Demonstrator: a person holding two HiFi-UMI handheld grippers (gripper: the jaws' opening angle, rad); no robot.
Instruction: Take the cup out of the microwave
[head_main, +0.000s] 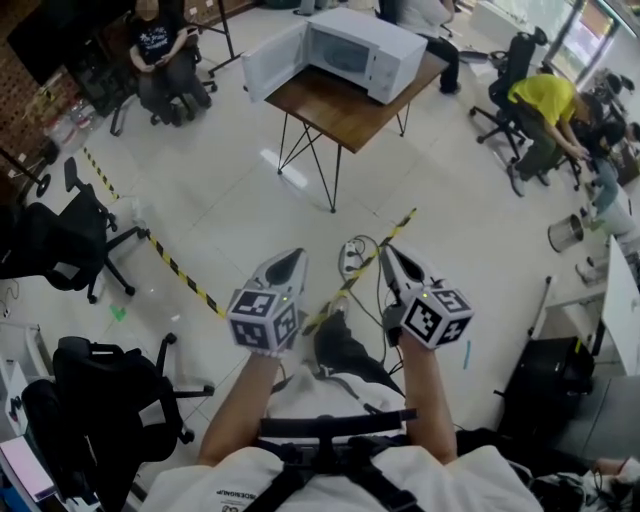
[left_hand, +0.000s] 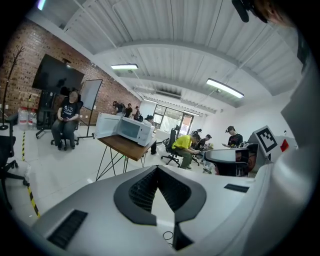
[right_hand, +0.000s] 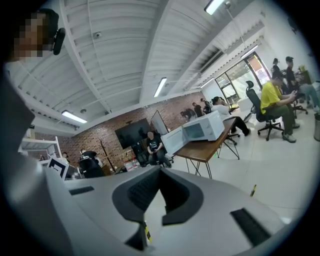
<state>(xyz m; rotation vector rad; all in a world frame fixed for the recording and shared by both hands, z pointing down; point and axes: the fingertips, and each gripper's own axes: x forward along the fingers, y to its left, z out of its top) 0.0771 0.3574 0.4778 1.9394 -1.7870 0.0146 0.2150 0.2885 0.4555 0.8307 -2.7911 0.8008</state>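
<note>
A white microwave (head_main: 365, 50) stands on a wooden table (head_main: 330, 105) far ahead, its door (head_main: 272, 60) swung open to the left. No cup shows inside it from here. My left gripper (head_main: 296, 254) and right gripper (head_main: 386, 250) are held side by side over the floor, well short of the table, both pointing toward it. Each has its jaws together and empty. The left gripper view shows its gripper (left_hand: 157, 167) with the microwave (left_hand: 132, 130) small in the distance. The right gripper view shows its gripper (right_hand: 160, 169) and the microwave (right_hand: 205, 127) likewise far off.
Yellow-black tape (head_main: 180, 270) crosses the floor between me and the table, with a power strip and cables (head_main: 350, 258) beside it. Office chairs (head_main: 70, 240) stand at the left. A seated person (head_main: 165, 55) is beyond the table, another in yellow (head_main: 550, 100) at the right near a bin (head_main: 565, 232).
</note>
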